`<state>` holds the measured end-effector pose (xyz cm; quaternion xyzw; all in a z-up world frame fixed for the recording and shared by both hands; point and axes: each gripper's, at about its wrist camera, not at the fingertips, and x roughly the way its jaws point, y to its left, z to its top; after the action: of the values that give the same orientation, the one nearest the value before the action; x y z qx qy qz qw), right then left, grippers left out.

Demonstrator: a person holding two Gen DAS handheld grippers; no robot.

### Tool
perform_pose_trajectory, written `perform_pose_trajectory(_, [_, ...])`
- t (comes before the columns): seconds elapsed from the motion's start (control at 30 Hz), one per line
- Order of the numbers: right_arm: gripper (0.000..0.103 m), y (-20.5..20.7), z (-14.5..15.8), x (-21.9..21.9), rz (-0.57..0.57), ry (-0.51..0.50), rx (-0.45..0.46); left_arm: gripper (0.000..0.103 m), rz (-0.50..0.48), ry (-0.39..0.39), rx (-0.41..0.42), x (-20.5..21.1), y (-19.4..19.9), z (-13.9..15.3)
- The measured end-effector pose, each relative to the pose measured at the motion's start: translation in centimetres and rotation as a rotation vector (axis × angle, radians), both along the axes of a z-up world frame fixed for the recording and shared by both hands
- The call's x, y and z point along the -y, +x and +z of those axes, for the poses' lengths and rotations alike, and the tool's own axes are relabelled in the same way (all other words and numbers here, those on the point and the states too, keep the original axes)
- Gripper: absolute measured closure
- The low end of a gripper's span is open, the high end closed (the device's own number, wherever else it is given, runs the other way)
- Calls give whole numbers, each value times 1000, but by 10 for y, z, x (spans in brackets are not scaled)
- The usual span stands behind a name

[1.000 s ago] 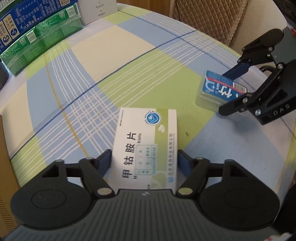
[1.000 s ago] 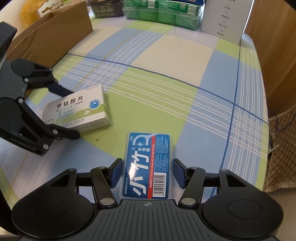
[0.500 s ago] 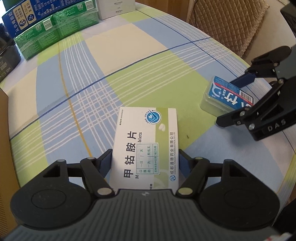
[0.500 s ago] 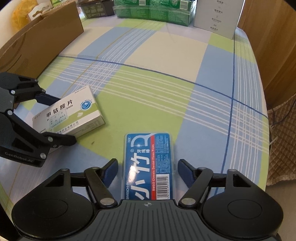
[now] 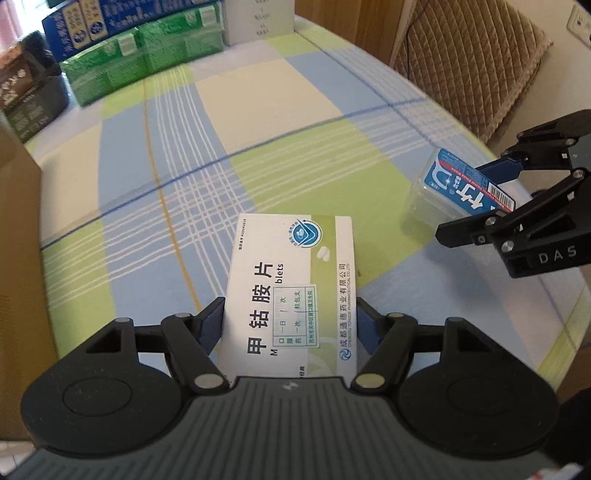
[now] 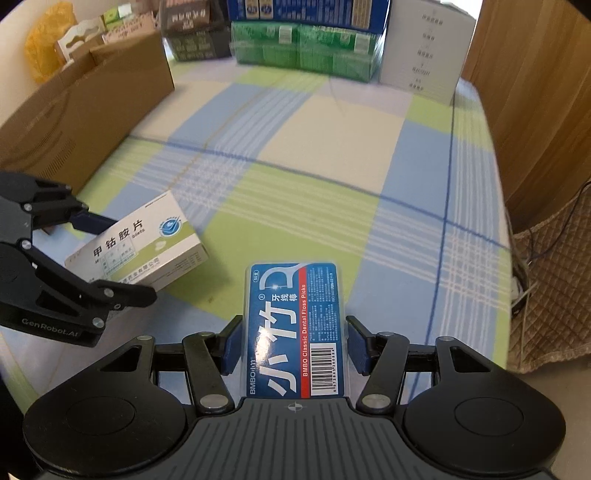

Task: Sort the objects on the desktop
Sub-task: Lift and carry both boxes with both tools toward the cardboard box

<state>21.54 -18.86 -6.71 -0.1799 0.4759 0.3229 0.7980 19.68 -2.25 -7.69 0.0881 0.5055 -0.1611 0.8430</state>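
Note:
My left gripper (image 5: 290,321) is shut on a white and green medicine box (image 5: 291,291), held just above the checked tablecloth. The same box shows in the right wrist view (image 6: 140,247) between the left fingers (image 6: 92,221). My right gripper (image 6: 293,343) is shut on a blue dental floss pick box (image 6: 295,325), lifted off the table. That box also shows in the left wrist view (image 5: 461,184), with the right gripper (image 5: 491,195) around it.
A brown cardboard box (image 6: 85,110) stands on the left side of the table. Green packs (image 6: 303,48), blue boxes (image 6: 306,11) and a white carton (image 6: 424,48) line the far edge. A quilted chair (image 5: 469,59) stands past the table's right edge (image 6: 506,229).
Both grippers have lifted and drawn back with their boxes. The right gripper opened half a second ago and has closed again on the floss pick box.

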Motion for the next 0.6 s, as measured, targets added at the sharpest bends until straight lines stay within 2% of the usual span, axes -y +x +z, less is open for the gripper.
perform_pose_trajectory(0.33, [49, -30, 57, -19, 23, 82, 64, 36, 86, -7, 78, -31, -40, 52])
perform_pose_trajectory(0.6, [49, -66, 86, -53, 85, 137, 88, 36, 170, 0, 146, -73, -80, 95])
